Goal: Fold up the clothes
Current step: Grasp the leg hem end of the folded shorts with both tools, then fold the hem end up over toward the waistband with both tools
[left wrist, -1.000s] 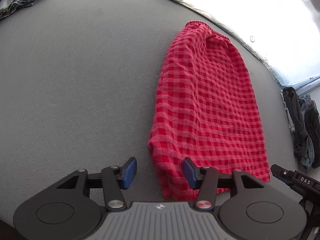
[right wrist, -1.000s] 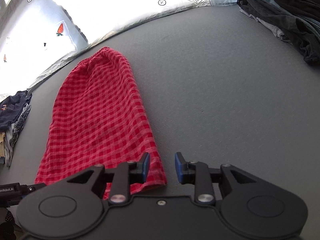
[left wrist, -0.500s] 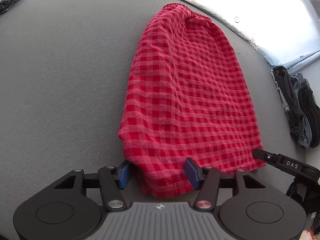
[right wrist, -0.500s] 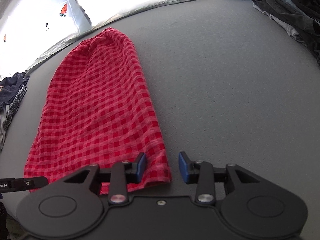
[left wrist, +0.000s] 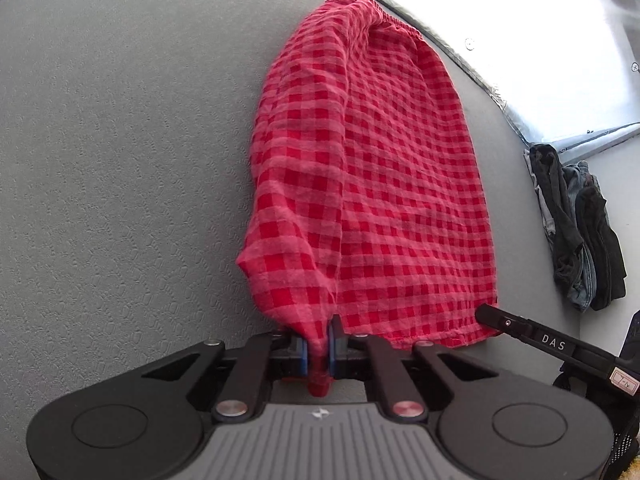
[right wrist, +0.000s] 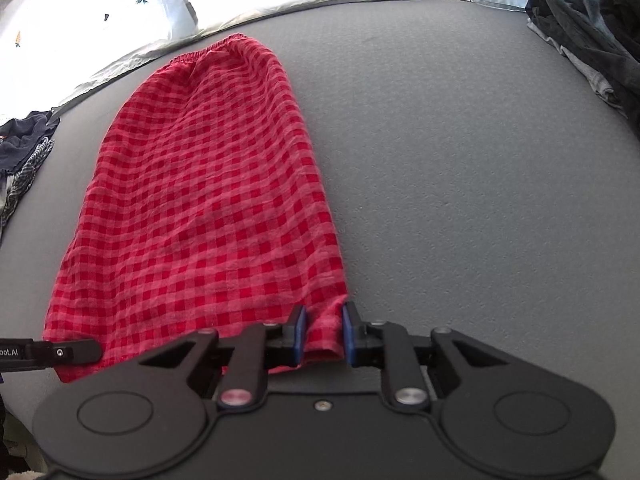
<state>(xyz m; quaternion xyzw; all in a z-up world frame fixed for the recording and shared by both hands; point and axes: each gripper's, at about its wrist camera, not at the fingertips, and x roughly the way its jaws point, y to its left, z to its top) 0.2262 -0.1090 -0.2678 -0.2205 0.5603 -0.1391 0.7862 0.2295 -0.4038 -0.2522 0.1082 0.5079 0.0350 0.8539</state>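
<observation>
A red checked garment [left wrist: 400, 184] with an elastic waistband at its far end lies lengthwise on the grey surface [left wrist: 120, 160]; it also shows in the right wrist view [right wrist: 208, 200]. My left gripper [left wrist: 319, 350] is shut on the garment's near left hem corner, which is bunched and lifted between the blue pads. My right gripper [right wrist: 323, 334] has the near right hem corner between its pads, with a gap left between them; the cloth there still lies flat. Each gripper's finger tip shows in the other's view.
A pile of dark clothes [left wrist: 576, 232] lies at the right edge of the surface, also in the right wrist view [right wrist: 592, 36]. Another dark and striped pile [right wrist: 24, 152] lies at the left. A white sheet with carrot prints [right wrist: 120, 0] borders the far edge.
My left gripper has closed on the left hem corner and raised it. My right gripper has moved forward around the right hem corner and its jaws have narrowed.
</observation>
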